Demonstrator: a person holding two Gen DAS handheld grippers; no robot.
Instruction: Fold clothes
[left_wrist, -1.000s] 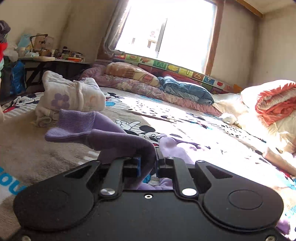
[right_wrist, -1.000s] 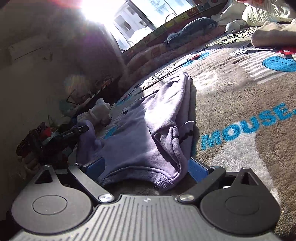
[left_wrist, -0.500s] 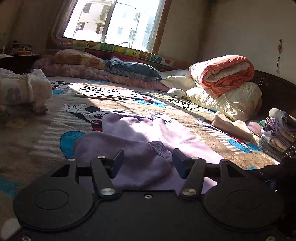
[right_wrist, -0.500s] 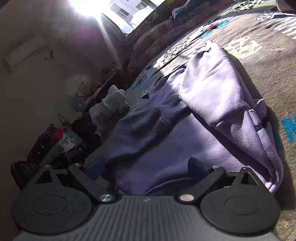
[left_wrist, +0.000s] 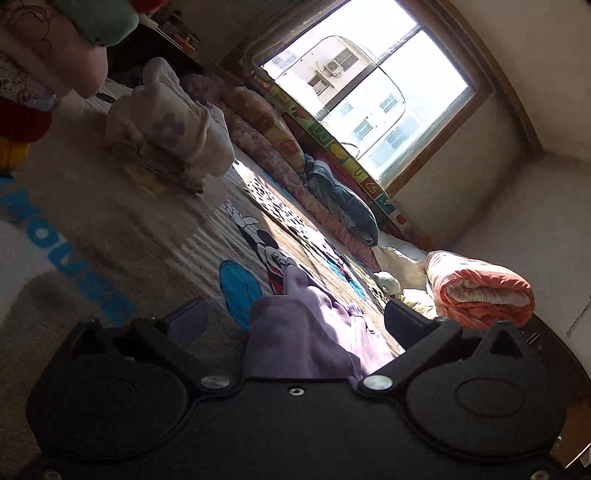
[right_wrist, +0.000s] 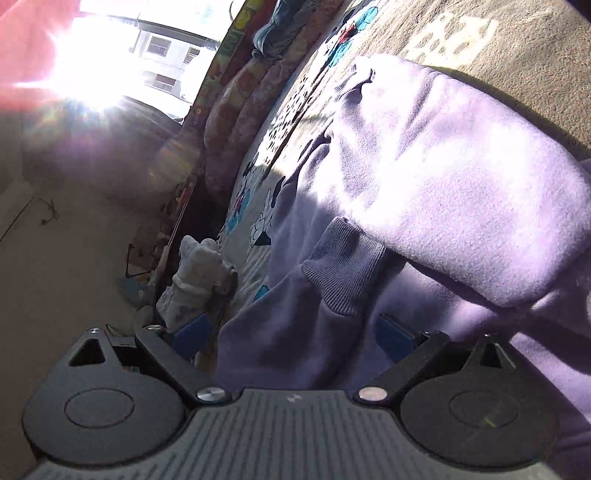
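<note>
Both my claws gape wide, the left gripper (left_wrist: 295, 319) and right gripper (right_wrist: 293, 332), over the purple sweatshirt (right_wrist: 424, 177) on the Mickey blanket (left_wrist: 110, 229). Closing now risks snagging the loose cuff (right_wrist: 341, 266), undoing the fold.

left gripper (left_wrist: 295, 319) tilted, agape, right gripper (right_wrist: 291, 334) agape

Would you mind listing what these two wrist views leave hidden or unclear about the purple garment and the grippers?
- Left wrist view: most of the purple sweatshirt is hidden behind the open left gripper and its body.
- Right wrist view: the sweatshirt's lower hem is cut off by the frame edges and the open right gripper.
- Right wrist view: window glare washes out the upper left.
- Neither view shows the other gripper.
</note>
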